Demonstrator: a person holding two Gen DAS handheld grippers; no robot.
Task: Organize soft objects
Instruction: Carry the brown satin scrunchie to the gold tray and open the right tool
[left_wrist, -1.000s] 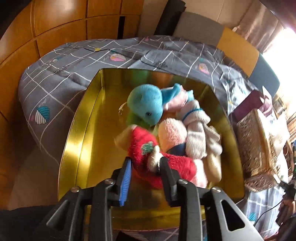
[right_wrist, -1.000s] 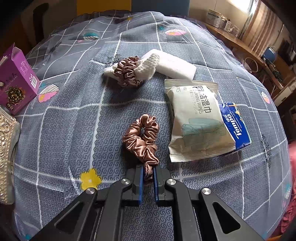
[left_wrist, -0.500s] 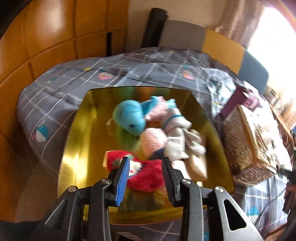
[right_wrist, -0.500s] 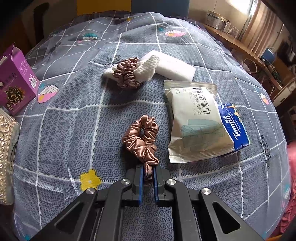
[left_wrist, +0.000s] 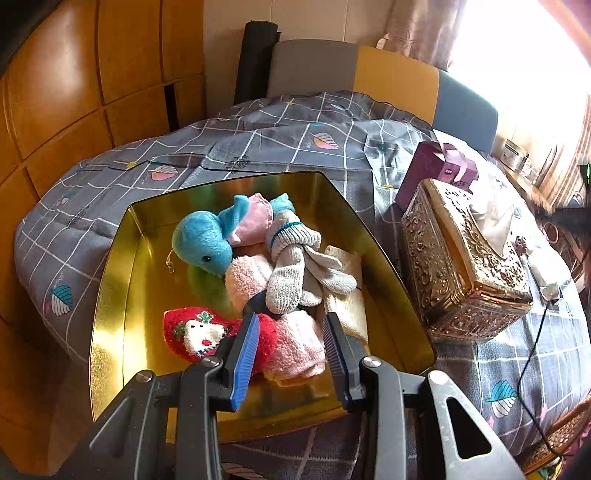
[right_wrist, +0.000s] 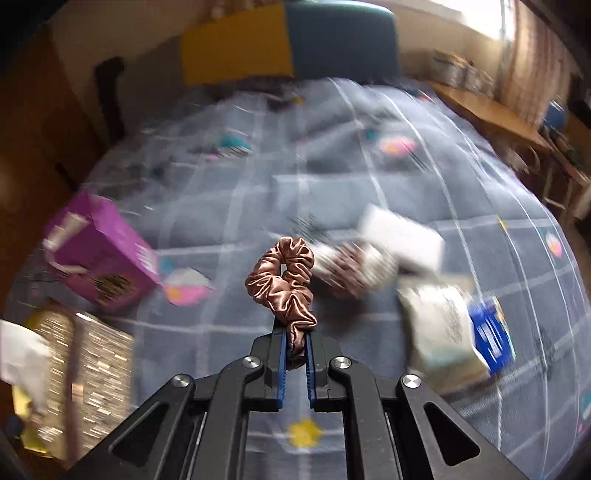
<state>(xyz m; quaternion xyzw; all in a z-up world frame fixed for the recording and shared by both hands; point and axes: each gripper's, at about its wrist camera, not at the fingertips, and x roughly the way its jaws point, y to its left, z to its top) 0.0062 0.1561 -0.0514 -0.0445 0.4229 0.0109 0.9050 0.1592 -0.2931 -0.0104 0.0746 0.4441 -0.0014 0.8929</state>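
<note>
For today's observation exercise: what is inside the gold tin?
The gold tin holds a blue plush, a red sock, pink socks and grey socks. Anything beneath the pile is hidden.

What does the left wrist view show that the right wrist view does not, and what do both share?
Only the left wrist view: the gold tin holding the blue plush and red sock, with the left hand-held gripper open. Only the right wrist view: the right hand-held gripper shut on the brown scrunchie, and the wipes pack. Both: the purple box and ornate tissue box on the grey quilt.
</note>
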